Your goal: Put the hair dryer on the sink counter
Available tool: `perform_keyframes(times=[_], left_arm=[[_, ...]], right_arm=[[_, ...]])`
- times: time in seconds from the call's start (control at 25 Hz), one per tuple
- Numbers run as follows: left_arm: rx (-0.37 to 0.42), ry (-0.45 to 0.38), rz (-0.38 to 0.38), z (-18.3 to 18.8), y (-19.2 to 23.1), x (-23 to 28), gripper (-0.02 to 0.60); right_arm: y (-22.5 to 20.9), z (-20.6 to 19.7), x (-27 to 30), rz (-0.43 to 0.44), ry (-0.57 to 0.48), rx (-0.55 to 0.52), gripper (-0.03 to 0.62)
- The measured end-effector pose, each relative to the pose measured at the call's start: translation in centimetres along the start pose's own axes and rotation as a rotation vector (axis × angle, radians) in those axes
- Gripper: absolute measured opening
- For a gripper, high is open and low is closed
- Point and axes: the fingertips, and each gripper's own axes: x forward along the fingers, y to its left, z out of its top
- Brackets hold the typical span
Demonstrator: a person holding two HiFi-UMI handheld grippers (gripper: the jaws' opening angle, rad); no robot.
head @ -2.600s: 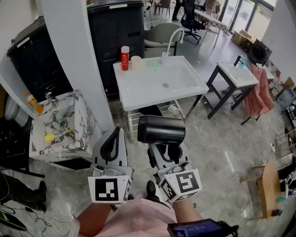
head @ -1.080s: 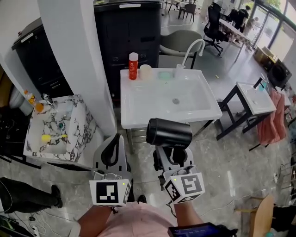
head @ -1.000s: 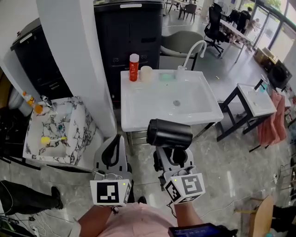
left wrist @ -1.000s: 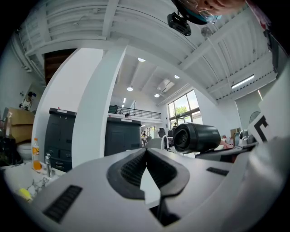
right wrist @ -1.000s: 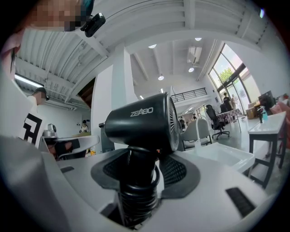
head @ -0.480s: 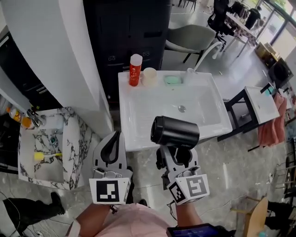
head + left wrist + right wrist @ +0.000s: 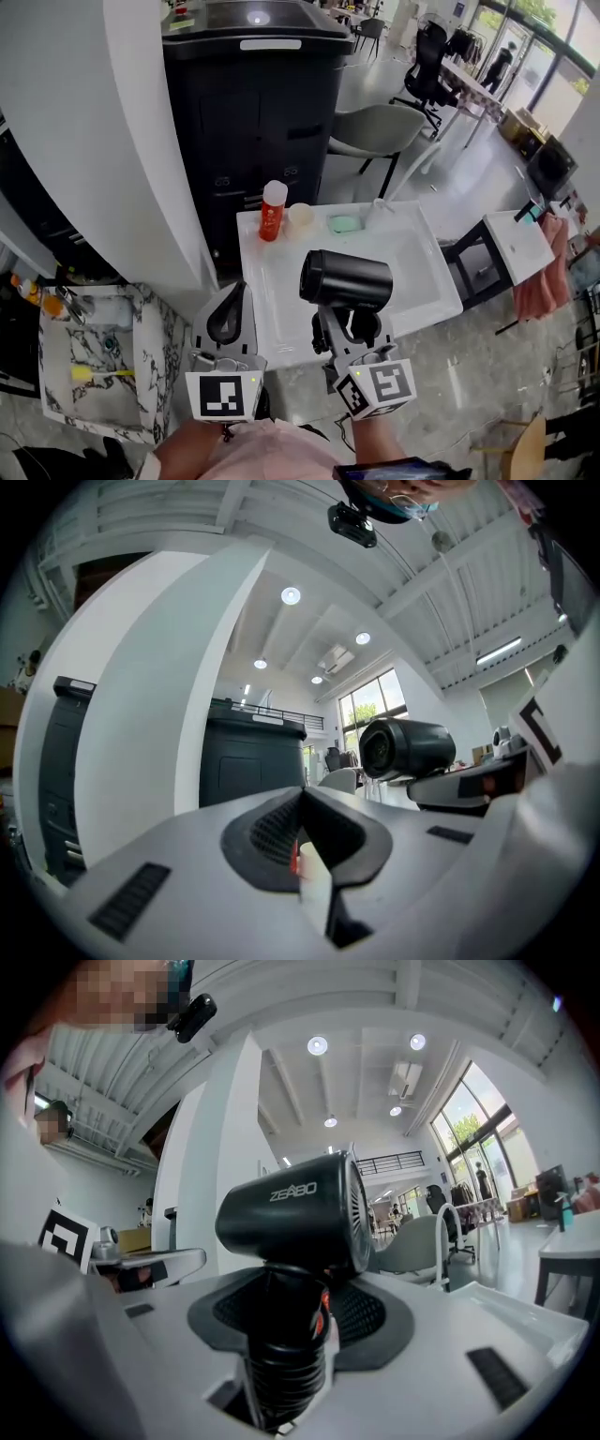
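My right gripper [image 7: 349, 328] is shut on the handle of a black hair dryer [image 7: 344, 278], whose barrel lies level over the near part of the white sink counter [image 7: 267, 314]. In the right gripper view the hair dryer [image 7: 292, 1222] stands upright between the jaws, handle clamped low. My left gripper [image 7: 228, 312] hangs beside it at the sink's near left edge, jaws together with nothing between them. In the left gripper view the jaws meet, and the hair dryer [image 7: 405, 750] shows at the right.
At the back of the sink stand a red bottle [image 7: 272, 211], a cream cup [image 7: 301, 219], a green soap dish [image 7: 343, 224] and a white faucet [image 7: 405, 178]. A black cabinet [image 7: 253, 122] rises behind. A marble sink [image 7: 150, 375] sits at lower left, a white pillar [image 7: 94, 131] beside it.
The view has closed in on the white sink. Both grippers now hang over its near edge, the hair dryer still held in the right one. Neither gripper's jaws have changed.
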Motion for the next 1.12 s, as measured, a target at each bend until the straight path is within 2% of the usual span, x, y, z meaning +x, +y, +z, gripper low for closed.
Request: perform_keyframes(times=[0.2,0.44,0.6,0.72,0.84,1.12], left_arm=[[0.025,-0.008,-0.001,0.4,1.1,1.7,0.009],[0.027,0.010,0.025,-0.4,1.8,2.7,0.009],[0.019,0.021,0.069,-1.1,2.5,3.5,0.009],[0.041,0.043,0.102,-2.0,3.0,4.1,0.009],[0.007,0.052,0.137,-2.5,3.1,4.8,0.009],[0.000,0.111,0.197,-4.9,3.6,6.2,0.009]], right_arm=[[0.0,1.2,1.7,0.004,-0.028,-0.014,0.206],[-0.4,0.4,3.5,0.033,-0.004,-0.005,0.206],[-1.0,-1.2,5.3,0.072,0.039,0.003,0.206],[-1.6,-2.5,6.8,0.101,0.076,0.003,0.206],[-2.4,-3.9,8.1,0.121,0.119,0.012,0.206],[-3.8,-6.9,10.6,0.166,0.203,0.023,0.206]])
